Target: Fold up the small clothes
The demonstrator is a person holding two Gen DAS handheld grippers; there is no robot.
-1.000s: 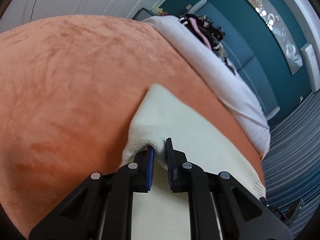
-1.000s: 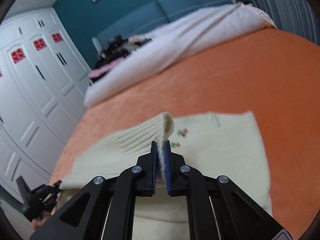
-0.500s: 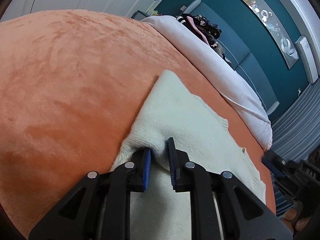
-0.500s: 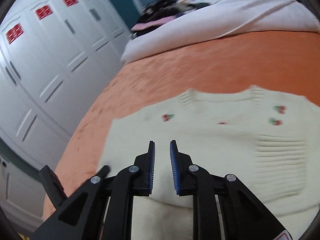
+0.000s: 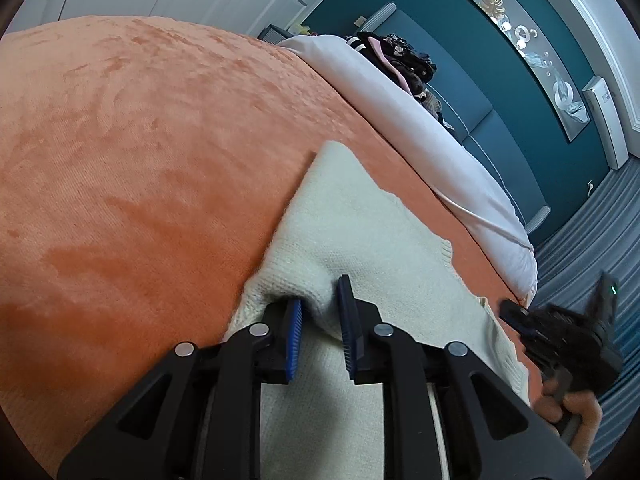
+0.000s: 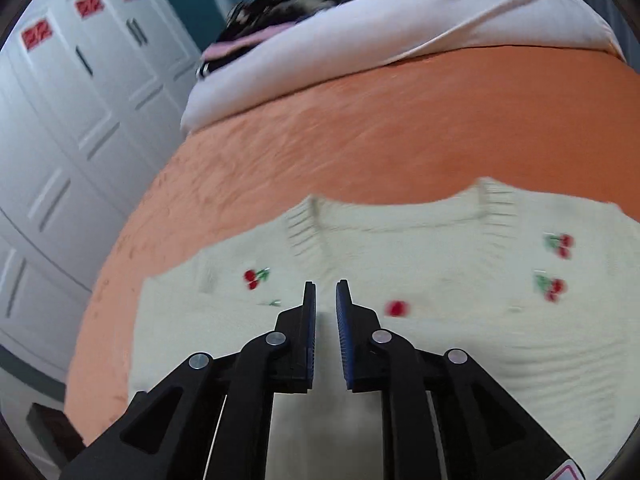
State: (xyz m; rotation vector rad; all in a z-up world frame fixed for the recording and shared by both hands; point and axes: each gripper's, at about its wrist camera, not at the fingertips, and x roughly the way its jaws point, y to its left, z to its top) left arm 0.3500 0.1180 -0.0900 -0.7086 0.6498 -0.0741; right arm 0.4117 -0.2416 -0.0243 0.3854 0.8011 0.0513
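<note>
A small cream knit sweater (image 6: pixel 420 264) with red cherry motifs lies flat on the orange bedspread (image 6: pixel 400 132), neckline away from me. My right gripper (image 6: pixel 325 304) hovers over its middle, jaws slightly apart and empty. In the left wrist view the sweater (image 5: pixel 360 224) stretches away. My left gripper (image 5: pixel 318 312) has its jaws a little apart with a bunched fold of the sweater's edge between them. The right gripper and the hand holding it show at the right of that view (image 5: pixel 560 336).
A white duvet (image 5: pixel 420 120) is rolled along the far side of the bed with a heap of dark clothes (image 5: pixel 400 60) on it. White wardrobe doors (image 6: pixel 60 120) stand beyond the bed's left edge. A teal wall (image 5: pixel 500 60) is behind.
My right gripper has let go of the sweater part it held; the sweater now lies flat, cherries up. My left gripper's jaws have widened slightly, with the fold still between them.
</note>
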